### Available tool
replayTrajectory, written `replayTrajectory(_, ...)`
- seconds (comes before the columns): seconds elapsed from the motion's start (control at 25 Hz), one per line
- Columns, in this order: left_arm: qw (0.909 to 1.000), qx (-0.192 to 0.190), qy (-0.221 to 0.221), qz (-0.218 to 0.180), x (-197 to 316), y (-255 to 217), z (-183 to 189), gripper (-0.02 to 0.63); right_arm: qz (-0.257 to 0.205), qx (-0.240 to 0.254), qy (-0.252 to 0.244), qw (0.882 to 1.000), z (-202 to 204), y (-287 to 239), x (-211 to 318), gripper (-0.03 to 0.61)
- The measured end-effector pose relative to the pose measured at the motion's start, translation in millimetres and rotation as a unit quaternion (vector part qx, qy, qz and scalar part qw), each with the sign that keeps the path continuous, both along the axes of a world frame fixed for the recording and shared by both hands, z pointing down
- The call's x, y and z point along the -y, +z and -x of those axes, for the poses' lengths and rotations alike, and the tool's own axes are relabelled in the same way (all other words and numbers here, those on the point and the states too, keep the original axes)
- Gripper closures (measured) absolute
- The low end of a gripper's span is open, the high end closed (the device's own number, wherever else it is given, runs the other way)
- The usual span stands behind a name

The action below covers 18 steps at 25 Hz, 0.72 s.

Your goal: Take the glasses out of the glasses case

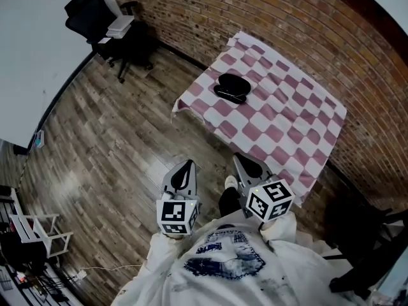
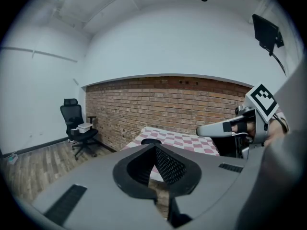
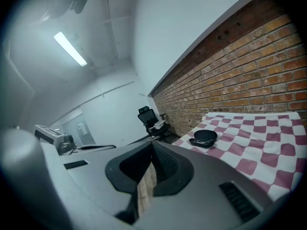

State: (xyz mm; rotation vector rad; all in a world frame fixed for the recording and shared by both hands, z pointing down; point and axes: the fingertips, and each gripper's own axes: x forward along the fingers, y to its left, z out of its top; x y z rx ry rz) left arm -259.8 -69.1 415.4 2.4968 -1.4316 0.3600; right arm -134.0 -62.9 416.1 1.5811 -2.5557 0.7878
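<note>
Holding left tool [image 1: 187, 166] and right tool [image 1: 241, 160] shut tight on nothing, over the floor [image 1: 115, 145] near the checkered bench [image 1: 287, 120] (black glasses case [image 1: 231, 88] at its far left, untouched).

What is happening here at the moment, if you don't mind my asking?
A person stands short of the table, holding a gripper in each hand. The left gripper and the right gripper both have their jaws together with nothing between them. The black glasses case lies on the checked cloth, well apart from both grippers, and no glasses lie outside it.
</note>
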Motion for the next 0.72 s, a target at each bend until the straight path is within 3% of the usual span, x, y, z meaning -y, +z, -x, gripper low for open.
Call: replayTrajectory(0.72,0.9989,0.028,0.03,-0.02,136,-14,-105,0.604,-0.019,0.023,0.035,0.999,-112,-8,128,0.565)
